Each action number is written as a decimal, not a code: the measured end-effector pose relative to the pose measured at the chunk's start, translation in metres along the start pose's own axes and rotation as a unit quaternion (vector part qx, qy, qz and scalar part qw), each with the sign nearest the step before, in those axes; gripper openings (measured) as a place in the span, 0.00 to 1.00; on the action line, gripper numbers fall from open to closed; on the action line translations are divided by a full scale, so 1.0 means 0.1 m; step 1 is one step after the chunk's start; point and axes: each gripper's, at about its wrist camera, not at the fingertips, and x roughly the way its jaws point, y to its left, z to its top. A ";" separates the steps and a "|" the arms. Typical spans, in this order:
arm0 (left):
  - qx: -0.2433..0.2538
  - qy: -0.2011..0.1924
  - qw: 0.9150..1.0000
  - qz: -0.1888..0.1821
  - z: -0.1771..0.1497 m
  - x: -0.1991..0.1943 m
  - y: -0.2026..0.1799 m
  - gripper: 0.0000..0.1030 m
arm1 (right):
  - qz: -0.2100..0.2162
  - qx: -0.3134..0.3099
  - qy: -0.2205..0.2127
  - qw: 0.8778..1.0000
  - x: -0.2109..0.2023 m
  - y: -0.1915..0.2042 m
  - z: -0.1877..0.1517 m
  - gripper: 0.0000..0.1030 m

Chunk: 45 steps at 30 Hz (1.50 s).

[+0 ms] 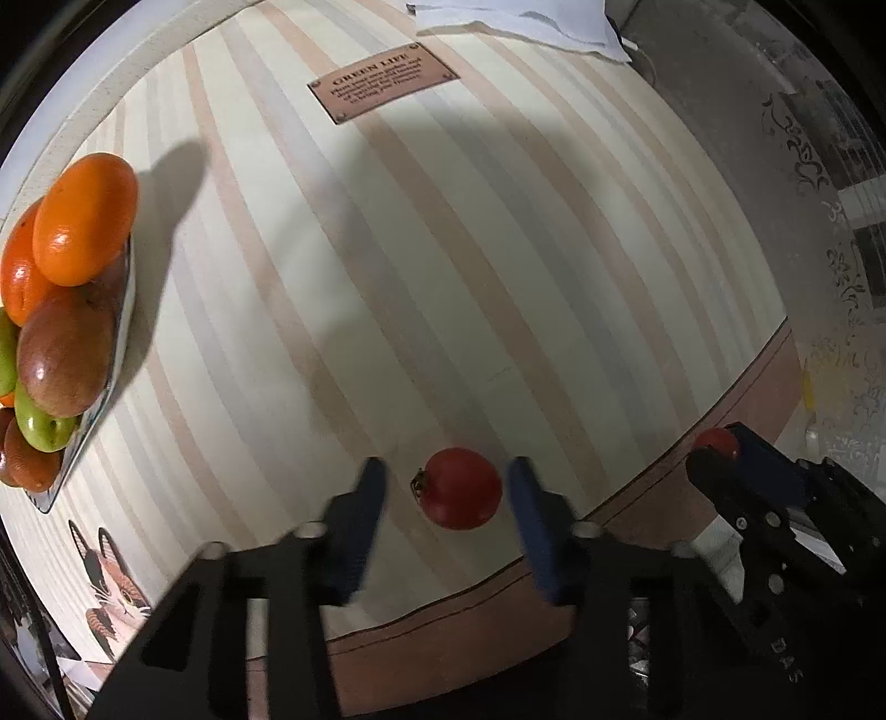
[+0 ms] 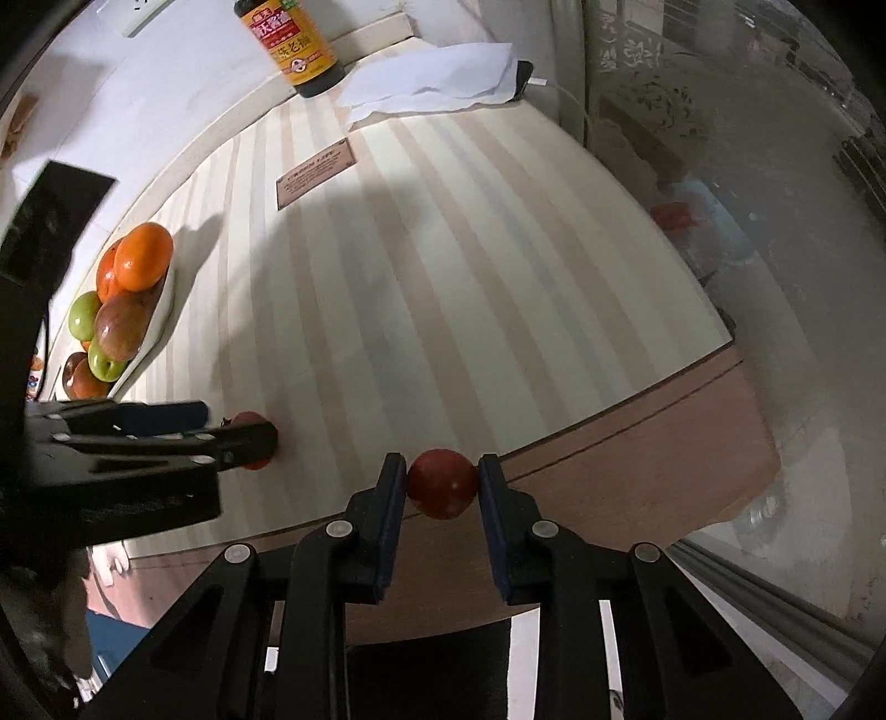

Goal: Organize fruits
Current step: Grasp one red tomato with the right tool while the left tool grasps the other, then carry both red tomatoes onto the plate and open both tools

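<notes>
A red pomegranate [image 1: 458,488] lies on the striped tablecloth between the open fingers of my left gripper [image 1: 446,487], not touched by either finger. In the right wrist view it [image 2: 250,421] is mostly hidden behind the left gripper [image 2: 232,429]. My right gripper [image 2: 442,484] is shut on a small red fruit [image 2: 443,483] near the table's front edge; it also shows in the left wrist view [image 1: 716,441]. A white plate [image 2: 160,321] at the left holds oranges [image 2: 143,256], green apples [image 2: 83,315] and a reddish mango [image 2: 120,325].
A dark sauce bottle [image 2: 299,44] and white paper [image 2: 432,77] stand at the table's far edge. A brown label patch [image 1: 382,82] is sewn on the cloth. A cat picture [image 1: 113,587] is at the near left. The table's brown border [image 2: 637,459] runs along the front.
</notes>
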 end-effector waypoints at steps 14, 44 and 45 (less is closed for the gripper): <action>-0.039 -0.051 0.997 -0.031 -0.20 -0.33 0.41 0.28 | 0.005 -0.037 -0.005 0.999 -0.11 0.31 0.11 0.28; -0.422 -0.160 0.879 -0.156 -1.28 -0.79 3.74 0.28 | 0.140 -0.213 0.032 0.967 0.69 3.36 0.33 0.28; -0.421 -0.156 0.879 -0.162 -1.24 -0.74 3.74 0.28 | 0.132 -0.218 0.025 0.967 0.74 3.43 0.32 0.28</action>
